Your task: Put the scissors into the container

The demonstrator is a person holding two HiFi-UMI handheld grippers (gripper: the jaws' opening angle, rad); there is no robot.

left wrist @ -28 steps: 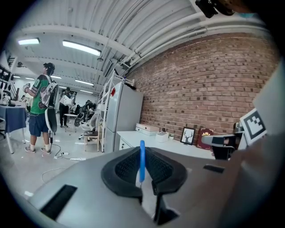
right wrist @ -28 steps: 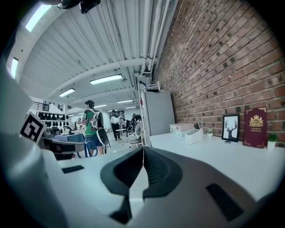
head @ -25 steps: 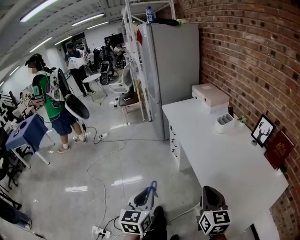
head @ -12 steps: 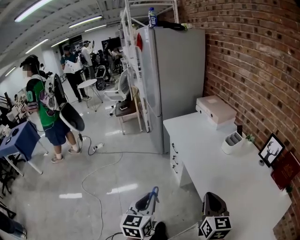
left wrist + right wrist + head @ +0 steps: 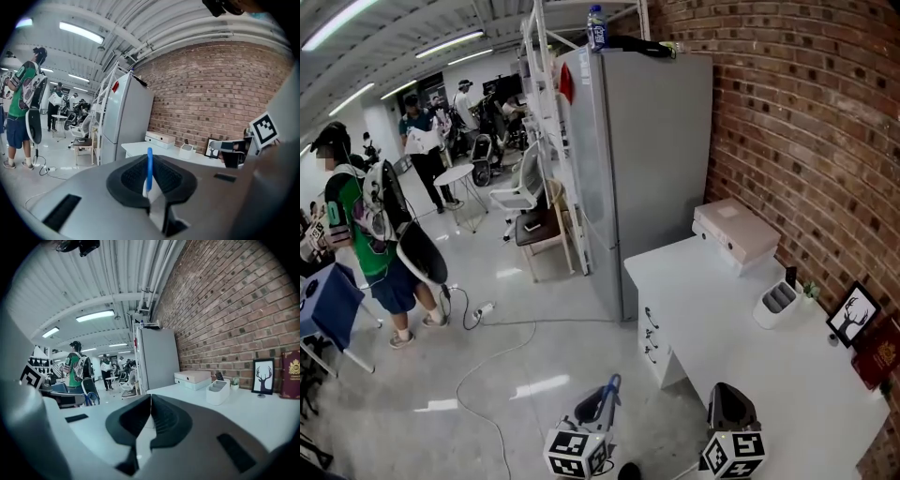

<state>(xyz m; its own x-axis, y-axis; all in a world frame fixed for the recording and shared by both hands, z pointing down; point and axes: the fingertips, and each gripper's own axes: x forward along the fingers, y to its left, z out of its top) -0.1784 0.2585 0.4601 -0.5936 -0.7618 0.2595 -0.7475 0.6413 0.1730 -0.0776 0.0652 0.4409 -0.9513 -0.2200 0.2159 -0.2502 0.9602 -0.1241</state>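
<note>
The left gripper (image 5: 149, 190) is clamping the scissors (image 5: 149, 168), its jaws closing on them over the floor, beside the desk (image 5: 722, 328). The right gripper (image 5: 150, 414) is hovering at the desk's near edge with its jaws pressing together on nothing. The container (image 5: 775, 305), white and split into two compartments, is sitting well apart from both, by the brick wall; whether anything is lying inside cannot be told. Of the scissors only a thin blue handle loop is showing, sticking up from between the black pads; the blades are hiding. A white box (image 5: 736, 234) is resting farther along the desk.
</note>
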